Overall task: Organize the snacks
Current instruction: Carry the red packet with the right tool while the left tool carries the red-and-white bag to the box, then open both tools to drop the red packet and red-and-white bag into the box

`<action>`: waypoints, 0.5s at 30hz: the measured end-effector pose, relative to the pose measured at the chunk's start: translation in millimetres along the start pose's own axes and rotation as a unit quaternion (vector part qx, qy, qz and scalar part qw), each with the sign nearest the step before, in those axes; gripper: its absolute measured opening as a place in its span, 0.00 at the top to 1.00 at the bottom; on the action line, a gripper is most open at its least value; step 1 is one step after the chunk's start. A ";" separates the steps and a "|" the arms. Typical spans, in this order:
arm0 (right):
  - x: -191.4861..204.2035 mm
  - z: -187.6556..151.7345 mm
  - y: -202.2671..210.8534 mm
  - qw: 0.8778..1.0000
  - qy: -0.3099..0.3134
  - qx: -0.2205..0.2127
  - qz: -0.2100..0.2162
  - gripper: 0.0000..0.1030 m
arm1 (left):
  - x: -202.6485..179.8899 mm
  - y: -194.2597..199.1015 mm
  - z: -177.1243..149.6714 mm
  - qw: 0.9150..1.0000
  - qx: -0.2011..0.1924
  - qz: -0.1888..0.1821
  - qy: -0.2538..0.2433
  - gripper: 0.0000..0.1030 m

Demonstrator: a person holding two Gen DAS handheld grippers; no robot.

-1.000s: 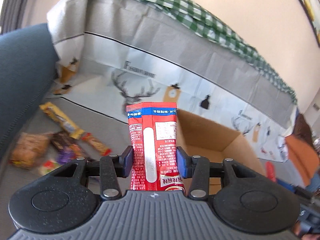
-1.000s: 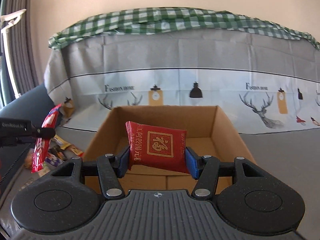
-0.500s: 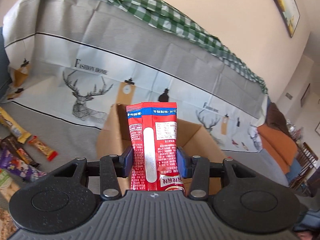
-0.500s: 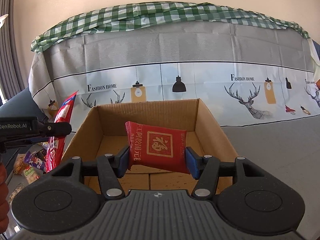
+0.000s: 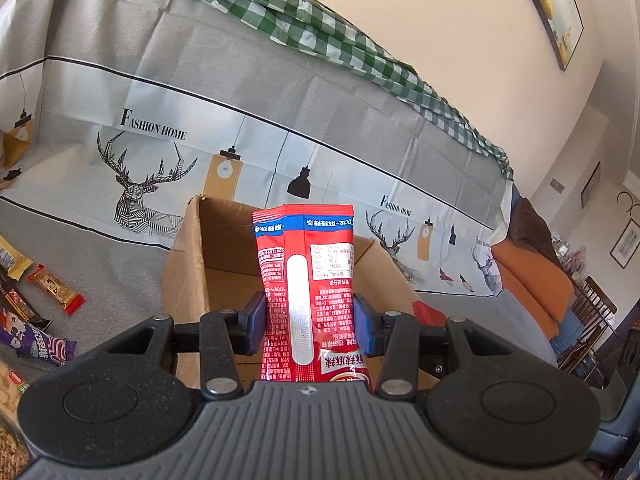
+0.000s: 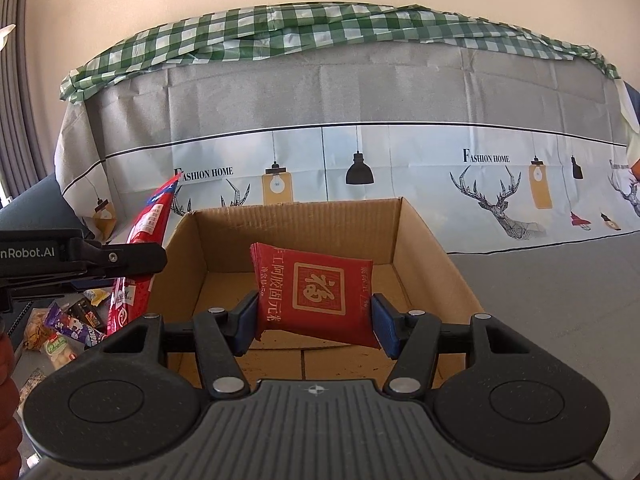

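Observation:
My left gripper [image 5: 310, 326] is shut on a tall red snack packet [image 5: 310, 292] with a blue band at its top, held upright over the near left corner of an open cardboard box [image 5: 188, 264]. In the right wrist view that same packet [image 6: 140, 248] stands beside the box's left wall, pinched by the left gripper's black finger [image 6: 120, 258]. My right gripper [image 6: 314, 322] is shut on a dark red square pouch [image 6: 316, 292] with gold lettering, held above the box's open inside [image 6: 384, 240]. The box floor below looks bare.
Several loose snack packets [image 5: 48, 292] lie on the grey sofa seat left of the box, also visible low left as a pile [image 6: 68, 328]. A deer-print cover [image 6: 360, 168] drapes the sofa back behind the box. A person's sleeve [image 6: 8, 400] shows at the left edge.
The left gripper has swung right with the red packet, from facing the loose snacks to the box. The right gripper has stayed over the box with its pouch.

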State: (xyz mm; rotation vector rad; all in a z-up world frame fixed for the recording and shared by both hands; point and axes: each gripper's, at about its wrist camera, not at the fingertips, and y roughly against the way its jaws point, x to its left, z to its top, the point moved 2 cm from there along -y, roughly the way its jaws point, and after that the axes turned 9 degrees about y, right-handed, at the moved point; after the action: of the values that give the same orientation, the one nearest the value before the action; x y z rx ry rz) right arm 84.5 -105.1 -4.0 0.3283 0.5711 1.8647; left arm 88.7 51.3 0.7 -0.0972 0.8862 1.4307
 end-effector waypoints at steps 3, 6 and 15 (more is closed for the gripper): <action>-1.6 -0.1 0.8 1.000 -0.001 -0.001 -0.001 0.42 | -0.3 0.2 -0.6 1.000 0.002 -0.003 -0.001 0.52; -2.9 -0.1 0.7 1.000 -0.002 0.000 -0.003 0.41 | -2.0 -0.6 -2.3 1.000 0.005 -0.005 -0.004 0.52; -3.0 0.0 0.9 1.000 -0.002 0.000 -0.005 0.41 | -6.4 -2.8 -4.3 1.000 0.007 -0.011 -0.016 0.52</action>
State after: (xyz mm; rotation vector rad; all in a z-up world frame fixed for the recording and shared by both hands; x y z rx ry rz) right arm 84.9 -108.2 -3.4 0.3295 0.5686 1.8539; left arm 89.8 43.2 0.2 -0.0736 0.8672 1.4008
